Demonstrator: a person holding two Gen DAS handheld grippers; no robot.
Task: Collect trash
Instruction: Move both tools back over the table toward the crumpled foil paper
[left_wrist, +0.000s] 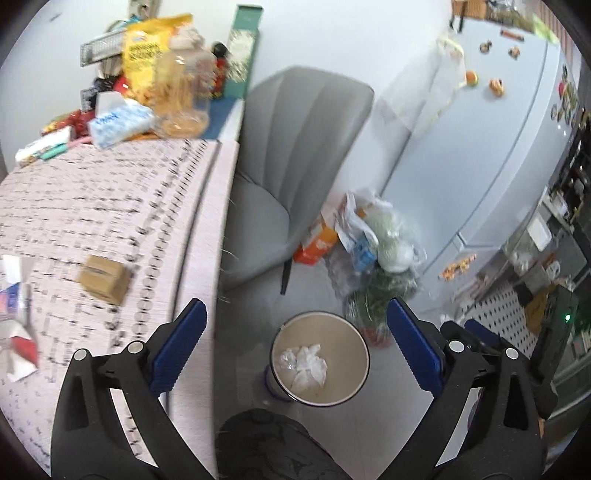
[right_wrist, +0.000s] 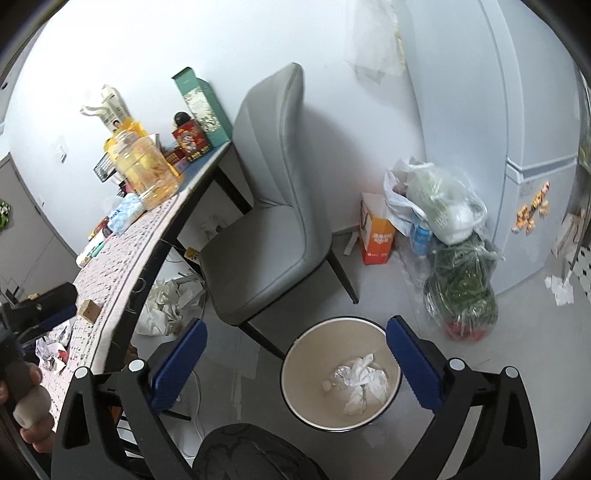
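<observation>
**Both grippers spread above the bin**

While my left gripper (left_wrist: 295, 354) hangs with its fingers spread and nothing between them, my right gripper (right_wrist: 295, 363) is spread wide too — both over the trash bin (right_wrist: 295, 402) on the floor, crumpled white paper (right_wrist: 364, 384) inside. Beside the bin stands a grey chair (right_wrist: 273, 206), its leg just next to the rim. On the patterned table (left_wrist: 110, 206) sit a small cardboard box (left_wrist: 104, 279) and paper scraps (left_wrist: 16, 332) — well apart from the bin.
</observation>
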